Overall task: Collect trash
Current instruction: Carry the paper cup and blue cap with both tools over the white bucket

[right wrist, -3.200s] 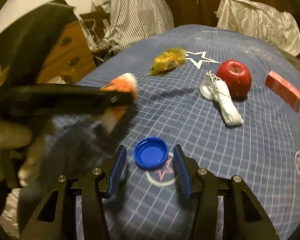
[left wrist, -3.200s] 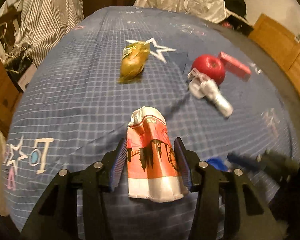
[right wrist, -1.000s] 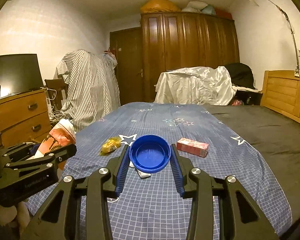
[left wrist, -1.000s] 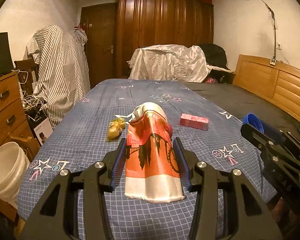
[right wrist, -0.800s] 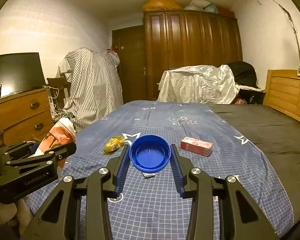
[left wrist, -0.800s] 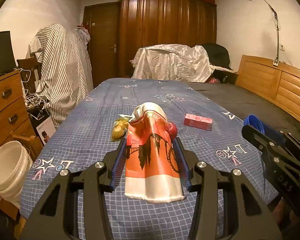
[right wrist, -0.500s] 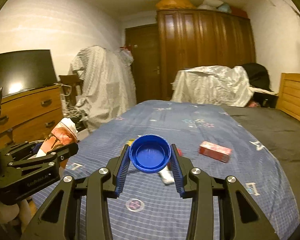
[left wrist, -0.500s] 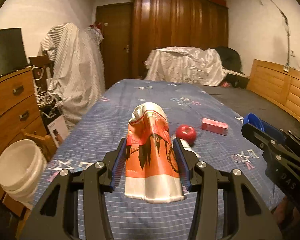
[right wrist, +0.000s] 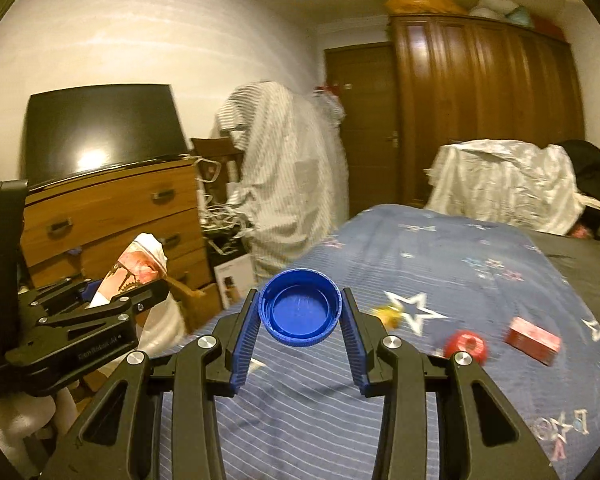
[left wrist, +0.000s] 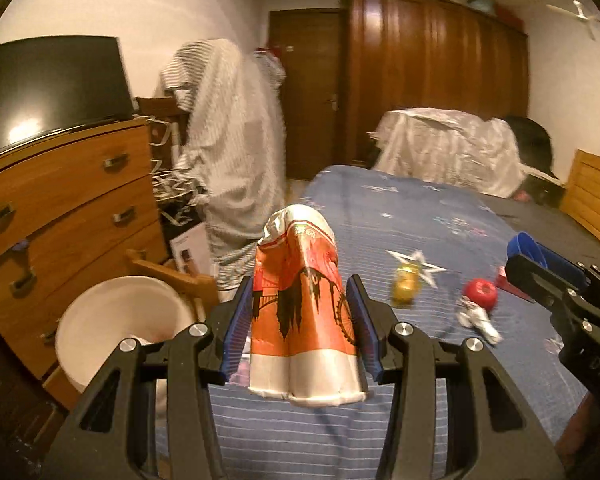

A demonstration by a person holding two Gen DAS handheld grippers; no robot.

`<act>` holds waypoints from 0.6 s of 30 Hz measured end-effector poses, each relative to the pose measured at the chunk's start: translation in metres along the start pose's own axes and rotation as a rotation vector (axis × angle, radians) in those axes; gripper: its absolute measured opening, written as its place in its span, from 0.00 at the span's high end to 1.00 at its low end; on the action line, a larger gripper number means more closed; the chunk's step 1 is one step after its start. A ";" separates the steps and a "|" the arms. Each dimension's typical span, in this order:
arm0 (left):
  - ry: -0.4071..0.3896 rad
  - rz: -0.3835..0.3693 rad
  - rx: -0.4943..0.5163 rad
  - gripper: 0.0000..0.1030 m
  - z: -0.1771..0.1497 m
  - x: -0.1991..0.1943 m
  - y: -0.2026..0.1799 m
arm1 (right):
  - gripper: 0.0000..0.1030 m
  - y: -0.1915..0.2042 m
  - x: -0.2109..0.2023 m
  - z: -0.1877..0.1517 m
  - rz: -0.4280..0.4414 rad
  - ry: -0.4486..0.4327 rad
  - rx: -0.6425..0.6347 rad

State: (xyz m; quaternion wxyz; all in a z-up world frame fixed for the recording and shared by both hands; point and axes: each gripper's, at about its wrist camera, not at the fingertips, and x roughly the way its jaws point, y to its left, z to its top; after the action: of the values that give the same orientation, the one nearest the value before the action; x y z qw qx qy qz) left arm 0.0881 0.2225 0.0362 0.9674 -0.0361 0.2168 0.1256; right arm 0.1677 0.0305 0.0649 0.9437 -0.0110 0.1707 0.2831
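Note:
My left gripper (left wrist: 298,312) is shut on a crumpled orange and white paper cup (left wrist: 302,312), held above the bed's near edge. The same paper cup (right wrist: 136,270) shows at the left of the right wrist view. My right gripper (right wrist: 300,314) is shut on a blue bottle cap (right wrist: 299,306), its hollow side facing me; that cap (left wrist: 524,246) also peeks in at the right of the left wrist view. A white bucket (left wrist: 120,332) stands on the floor left of the bed. On the blue bedsheet (left wrist: 440,220) lie a yellow wrapper (left wrist: 406,286) and a crumpled white wrapper (left wrist: 478,318).
A red apple (right wrist: 466,346) and a red box (right wrist: 534,340) also lie on the bed. A wooden dresser (left wrist: 60,208) with a dark screen (right wrist: 100,128) stands at the left, a striped cloth (right wrist: 284,172) drapes over something behind it, and a wardrobe (right wrist: 480,112) fills the back wall.
Both grippers have swung left and risen a little, each keeping its hold. The dresser, the screen and the white bucket have come further into view; the things on the bed have slid right.

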 end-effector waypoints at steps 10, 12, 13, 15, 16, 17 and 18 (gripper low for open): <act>0.031 0.142 -0.075 0.56 0.008 0.000 0.100 | 0.60 0.103 0.091 0.049 0.183 0.073 -0.059; 0.048 0.167 -0.090 0.56 0.010 0.003 0.122 | 0.60 0.124 0.111 0.056 0.217 0.103 -0.077; 0.053 0.175 -0.094 0.56 0.010 0.003 0.129 | 0.60 0.133 0.120 0.059 0.229 0.116 -0.085; 0.074 0.192 -0.103 0.56 0.010 0.007 0.147 | 0.60 0.157 0.145 0.067 0.259 0.150 -0.103; 0.087 0.197 -0.110 0.55 0.010 0.010 0.156 | 0.60 0.166 0.154 0.068 0.272 0.167 -0.109; 0.101 0.200 -0.120 0.55 0.010 0.014 0.166 | 0.60 0.175 0.165 0.071 0.282 0.184 -0.119; 0.113 0.203 -0.124 0.55 0.010 0.016 0.169 | 0.60 0.188 0.179 0.073 0.296 0.207 -0.137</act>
State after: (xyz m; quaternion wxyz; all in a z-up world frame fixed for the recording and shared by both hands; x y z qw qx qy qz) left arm 0.0626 0.3911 0.0354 0.9319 -0.0809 0.2653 0.2339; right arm 0.2291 0.2917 0.0894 0.8663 -0.0790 0.2470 0.4269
